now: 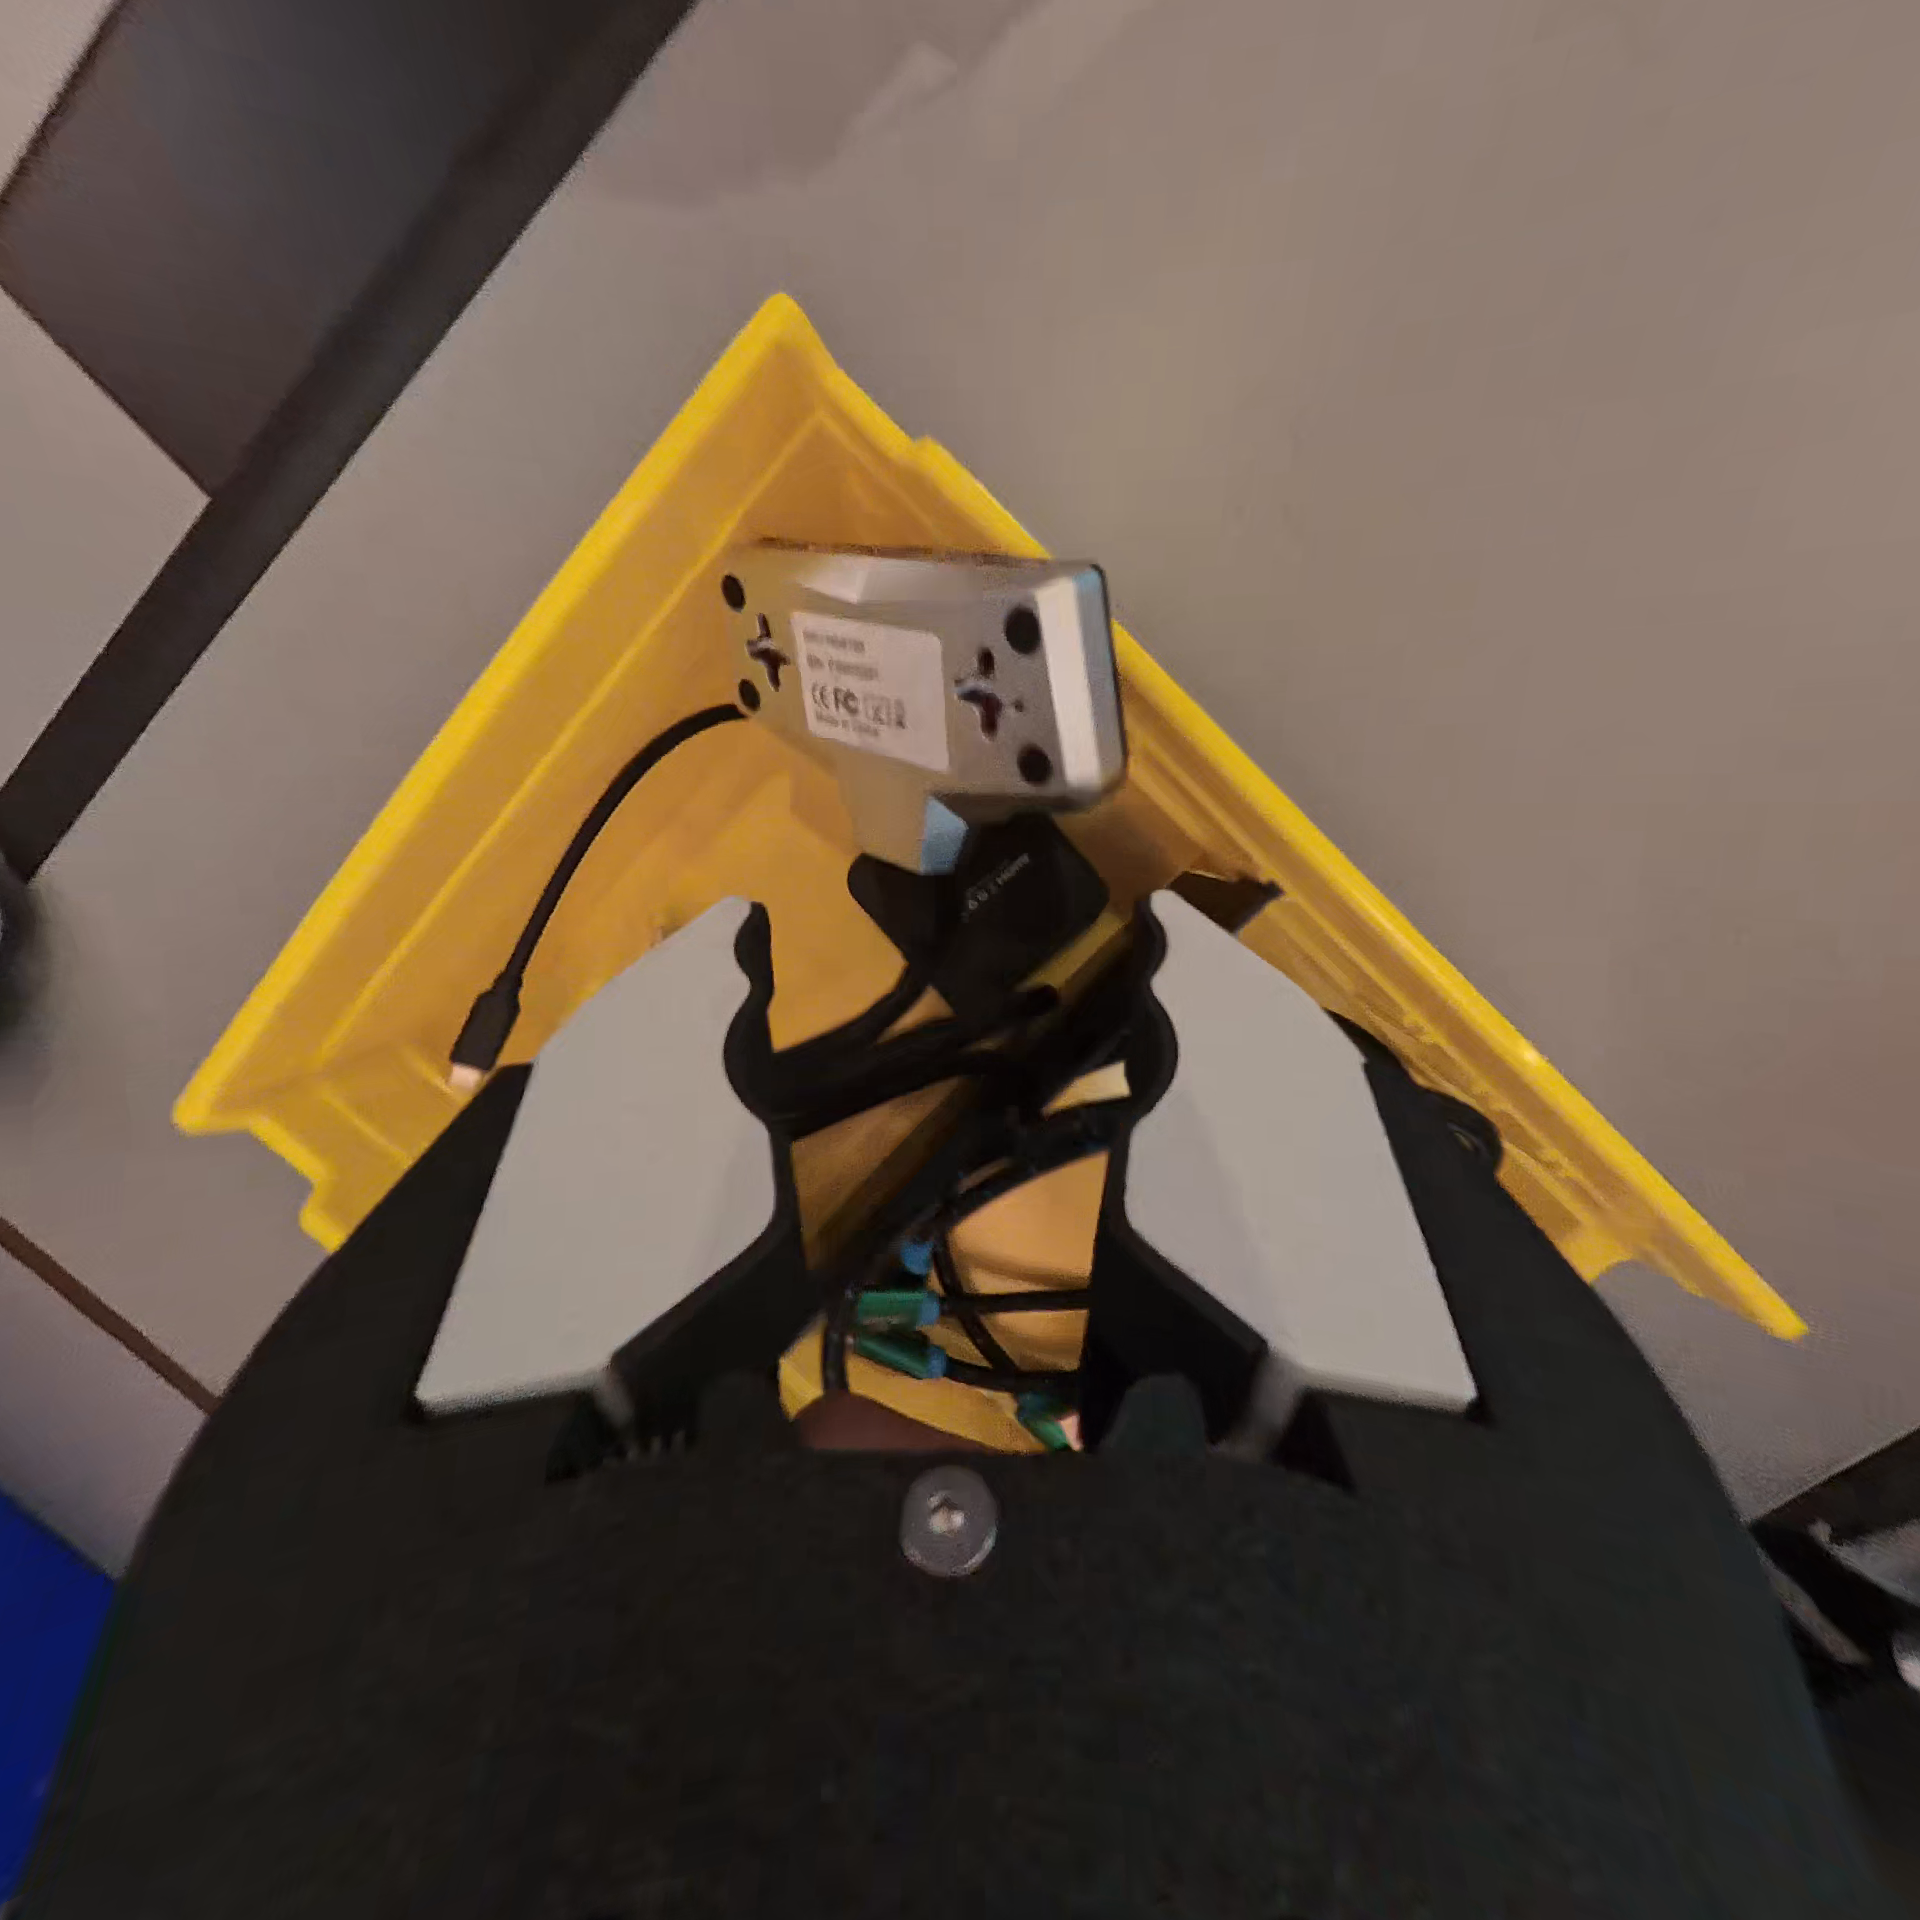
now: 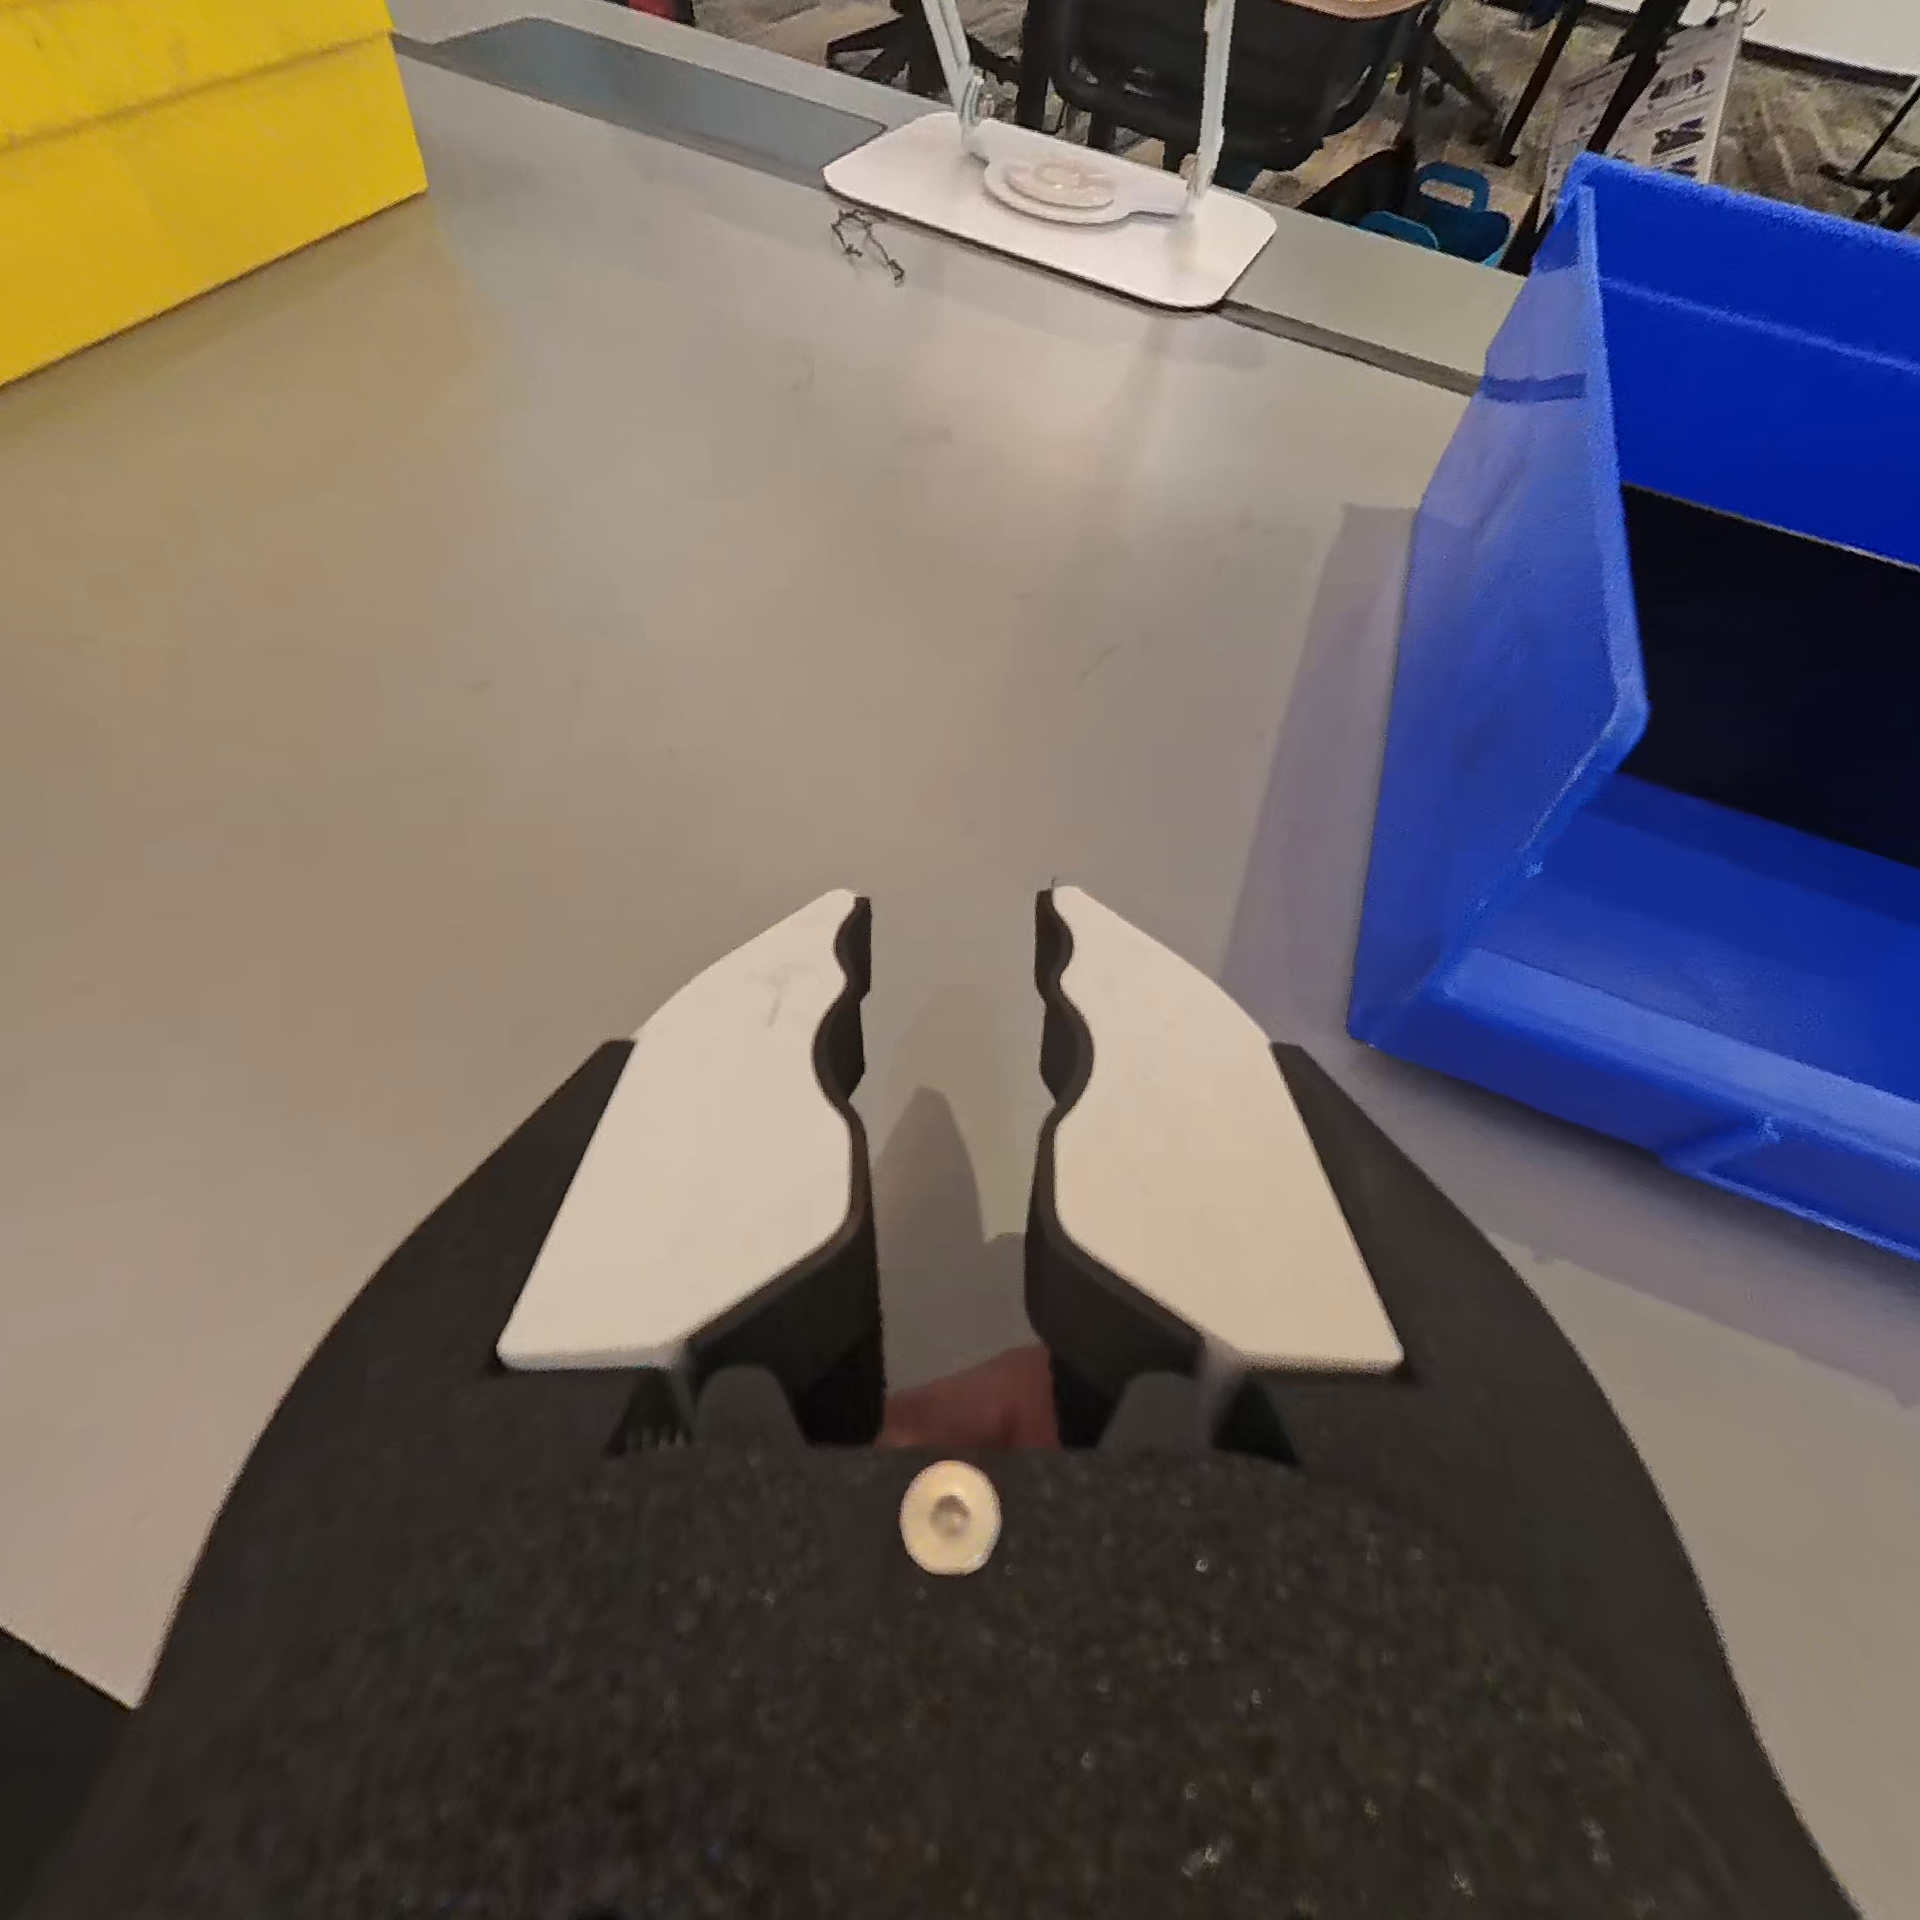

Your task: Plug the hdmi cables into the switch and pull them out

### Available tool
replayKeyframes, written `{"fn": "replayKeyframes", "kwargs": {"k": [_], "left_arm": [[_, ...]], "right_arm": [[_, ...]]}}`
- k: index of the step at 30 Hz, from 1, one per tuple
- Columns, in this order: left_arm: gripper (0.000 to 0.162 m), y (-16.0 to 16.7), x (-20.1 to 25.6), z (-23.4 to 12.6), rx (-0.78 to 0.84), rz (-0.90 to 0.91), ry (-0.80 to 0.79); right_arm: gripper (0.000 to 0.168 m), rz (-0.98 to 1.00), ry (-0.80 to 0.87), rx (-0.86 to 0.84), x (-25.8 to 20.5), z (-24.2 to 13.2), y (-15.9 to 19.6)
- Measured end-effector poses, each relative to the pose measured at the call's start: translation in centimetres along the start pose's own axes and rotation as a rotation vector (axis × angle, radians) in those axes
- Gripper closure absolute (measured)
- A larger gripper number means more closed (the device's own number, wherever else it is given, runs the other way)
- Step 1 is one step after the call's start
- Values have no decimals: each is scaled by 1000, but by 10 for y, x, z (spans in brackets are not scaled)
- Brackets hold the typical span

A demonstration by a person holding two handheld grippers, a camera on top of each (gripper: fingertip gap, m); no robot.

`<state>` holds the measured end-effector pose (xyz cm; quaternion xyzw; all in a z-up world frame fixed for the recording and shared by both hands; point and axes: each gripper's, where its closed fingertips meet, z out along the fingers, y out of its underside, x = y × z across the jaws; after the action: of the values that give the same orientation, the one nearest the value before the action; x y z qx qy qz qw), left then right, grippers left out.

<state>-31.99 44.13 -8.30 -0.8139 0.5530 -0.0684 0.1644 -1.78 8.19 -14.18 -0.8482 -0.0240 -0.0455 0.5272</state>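
While the left gripper (image 1: 951, 935) clamps black cables (image 1: 935, 1049) under the boxy silver switch (image 1: 925, 675), the right gripper (image 2: 954, 914) gapes empty.

- The right gripper (image 2: 954, 914) hovers over a grey bench (image 2: 644, 582), its two fingers (image 2: 727, 1122) parted with a narrow gap and nothing between them.
- A blue bin (image 2: 1496, 727) sits on the bench to the right of the gripper, its open front showing a dark inside.
- A yellow bin (image 2: 187, 156) stands at the far left.
- A white stand base (image 2: 1049, 208) rests at the far edge, with a small tangle of wire (image 2: 868, 249) just beside it.
- Chairs (image 2: 1143, 62) stand on the floor beyond the bench.
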Motion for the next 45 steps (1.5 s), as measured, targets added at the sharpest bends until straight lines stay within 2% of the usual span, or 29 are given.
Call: {"fn": "replayKeyframes", "kwargs": {"k": [2, 7, 9, 10, 12, 17, 23, 30, 35, 39, 45], "left_arm": [[99, -2, -4, 14, -57, 28, 31], [109, 23, -13, 51, -281, 75, 92], [113, 27, -6, 58, -311, 76, 176], [127, 28, -3, 58, -309, 84, 209], [128, 25, -4, 55, -274, 116, 206], [129, 9, -9, 21, -111, 243, 119], [130, -23, -15, -61, 117, 374, -98], [131, -90, 10, -181, 433, 483, -398], [130, -142, 59, -248, 709, 457, -517], [130, -168, 112, -247, 887, 342, -518], [130, -177, 182, -163, 1039, 94, -406]], "right_arm": [[139, 1, -10, 4, -1, 0, 0], [139, 57, -43, -7, 2, 0, 2], [139, 80, -52, -11, 3, 0, 3], [139, 89, -55, -10, 4, 0, 4], [139, 100, -60, -11, 4, 0, 4], [139, 106, -76, -29, 3, 2, 6], [140, 107, -75, -26, 3, 3, 4], [140, 61, -69, -23, -3, 5, 2], [141, 39, -54, -8, -3, 2, 0], [140, 20, -52, 29, -5, -1, -7], [134, -58, -64, 150, -16, -11, -24]]}}
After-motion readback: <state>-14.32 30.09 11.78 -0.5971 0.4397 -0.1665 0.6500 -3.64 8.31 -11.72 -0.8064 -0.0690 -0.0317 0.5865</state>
